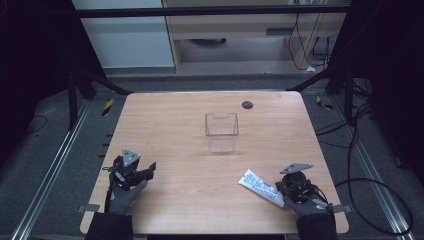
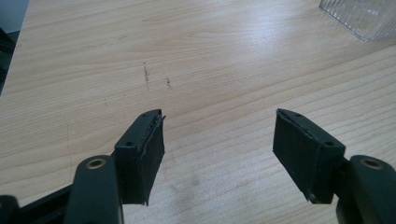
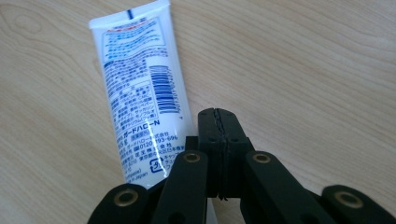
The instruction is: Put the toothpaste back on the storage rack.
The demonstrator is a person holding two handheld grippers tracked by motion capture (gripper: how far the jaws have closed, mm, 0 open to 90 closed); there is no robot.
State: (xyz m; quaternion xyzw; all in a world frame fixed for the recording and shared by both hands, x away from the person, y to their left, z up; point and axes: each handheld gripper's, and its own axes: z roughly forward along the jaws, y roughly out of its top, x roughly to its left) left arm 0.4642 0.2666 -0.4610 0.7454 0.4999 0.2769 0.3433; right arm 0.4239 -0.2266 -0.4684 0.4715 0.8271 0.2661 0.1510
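High view: white tube [image 1: 259, 186] lies near the table's [image 1: 190, 125] front right corner, just beside the right gripper [image 1: 289, 189], fingers clenched empty. Left gripper [image 1: 149, 170], front left, fingers released.

white tube [image 3: 140, 93] | print: "ガードハローN", "0120", barcode
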